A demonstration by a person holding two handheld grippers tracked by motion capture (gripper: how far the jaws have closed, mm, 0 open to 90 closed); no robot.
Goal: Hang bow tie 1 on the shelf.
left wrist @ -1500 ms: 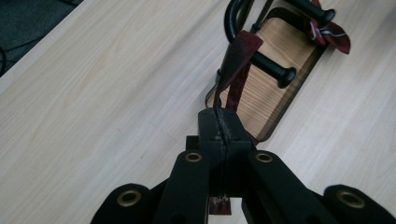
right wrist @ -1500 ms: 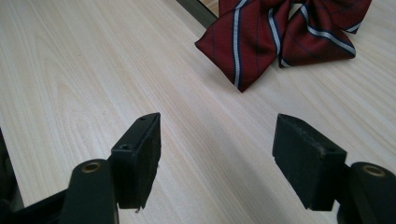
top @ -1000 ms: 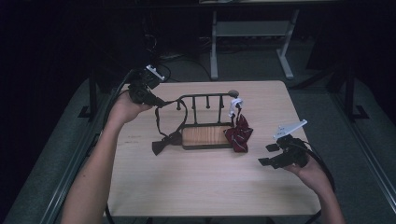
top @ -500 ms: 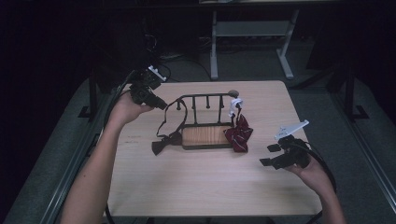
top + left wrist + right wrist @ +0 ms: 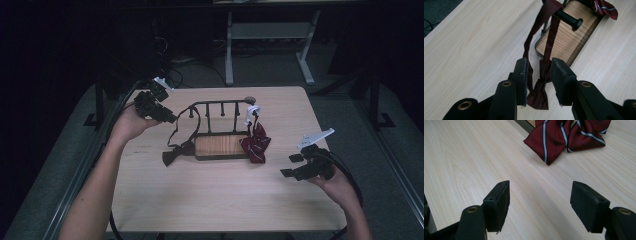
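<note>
We see the pale wooden tabletop [image 5: 210, 200] with a wide bare stretch along its near edge and more free wood at the far right corner; dark floor surrounds it on every side. Near the middle stands the black rack [image 5: 220, 127], a wood-inlaid base with a rail of pegs above it. A dark red bow tie [image 5: 178, 152] lies on the wood at the rack's left end, its strap looped up over the rail's end. A striped red bow tie [image 5: 256, 144] rests against the rack's right end.

Our left hand-held gripper [image 5: 167, 117] hovers just left of the rail, well inside the tabletop's left edge. Its own view looks down on the strap and knot [image 5: 541, 82] between the jaws, which have just been opening; the pads stand clear of the cloth. Our right hand-held gripper [image 5: 290, 166] sits near the right edge, jaws spread wide over bare wood, the striped tie [image 5: 564, 137] ahead of it and apart.
</note>
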